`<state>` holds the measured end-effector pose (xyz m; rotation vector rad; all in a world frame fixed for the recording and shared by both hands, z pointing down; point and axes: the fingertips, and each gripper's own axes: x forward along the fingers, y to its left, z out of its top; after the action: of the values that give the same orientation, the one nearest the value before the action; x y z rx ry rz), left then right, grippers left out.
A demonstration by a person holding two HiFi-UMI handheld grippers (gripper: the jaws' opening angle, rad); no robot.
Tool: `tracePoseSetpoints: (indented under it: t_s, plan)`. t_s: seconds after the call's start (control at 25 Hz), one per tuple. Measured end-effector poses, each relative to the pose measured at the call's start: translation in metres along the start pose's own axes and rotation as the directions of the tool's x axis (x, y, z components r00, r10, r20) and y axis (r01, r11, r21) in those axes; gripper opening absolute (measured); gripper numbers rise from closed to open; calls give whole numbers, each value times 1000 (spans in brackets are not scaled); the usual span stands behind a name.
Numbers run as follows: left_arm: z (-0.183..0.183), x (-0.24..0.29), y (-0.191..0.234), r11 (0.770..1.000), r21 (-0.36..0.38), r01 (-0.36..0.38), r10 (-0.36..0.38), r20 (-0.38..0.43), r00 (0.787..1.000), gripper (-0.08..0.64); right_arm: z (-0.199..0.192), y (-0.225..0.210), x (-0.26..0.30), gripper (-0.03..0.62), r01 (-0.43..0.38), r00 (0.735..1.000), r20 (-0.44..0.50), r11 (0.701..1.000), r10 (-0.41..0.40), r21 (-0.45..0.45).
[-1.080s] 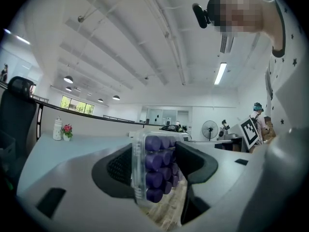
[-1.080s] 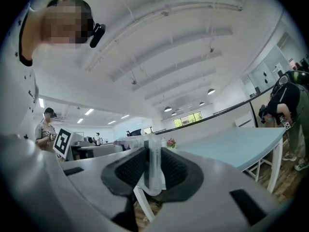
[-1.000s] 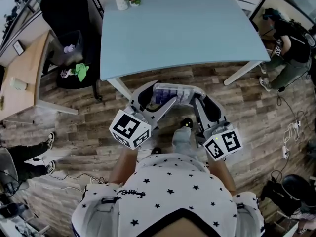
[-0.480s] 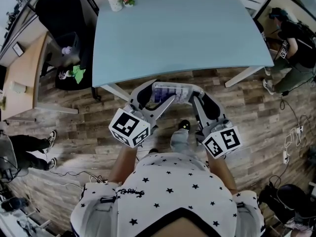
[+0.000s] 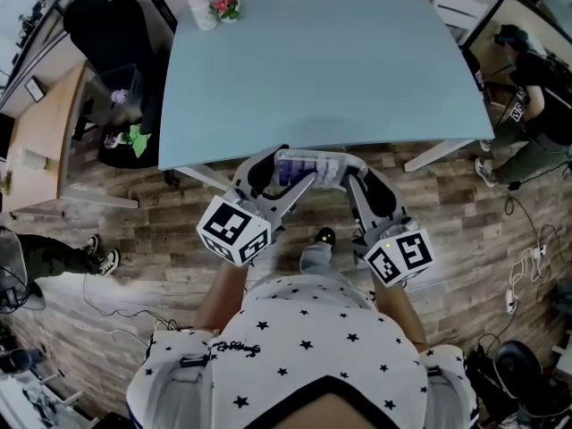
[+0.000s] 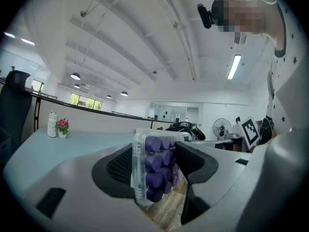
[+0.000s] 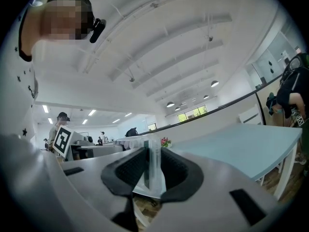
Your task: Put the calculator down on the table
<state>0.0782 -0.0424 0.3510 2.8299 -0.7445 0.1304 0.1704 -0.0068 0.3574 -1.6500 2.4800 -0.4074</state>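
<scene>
Your head view alone shows where the clear-cased calculator with purple keys (image 5: 313,166) hangs: over the wood floor (image 5: 170,239), just short of the pale blue counter (image 5: 313,70). Your left hand-held gripper (image 6: 155,164) pinches one end, keys showing — your right hand-held gripper (image 7: 152,170) clamps only a thin clear edge.

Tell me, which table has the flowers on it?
The big light blue table, in front of the person. Pink flowers stand at its far left corner. The wooden desk at the left shows none.
</scene>
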Motion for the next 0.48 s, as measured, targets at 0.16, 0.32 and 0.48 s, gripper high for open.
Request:
tracePoseSetpoints:
  t_s: [0.16, 0.32, 0.48]
  plan:
    - [4, 18, 5, 999, 5, -37, 37, 8, 999, 275, 6, -19, 10, 91, -34, 999, -3, 999, 34, -4]
    - [3, 29, 7, 998, 8, -67, 67, 6, 998, 275, 6, -32, 15, 91, -61, 998, -6, 998, 61, -2]
    - [0, 34, 15, 994, 2, -106, 106, -5, 994, 275, 3, -38, 26, 91, -92, 996, -20, 996, 92, 12]
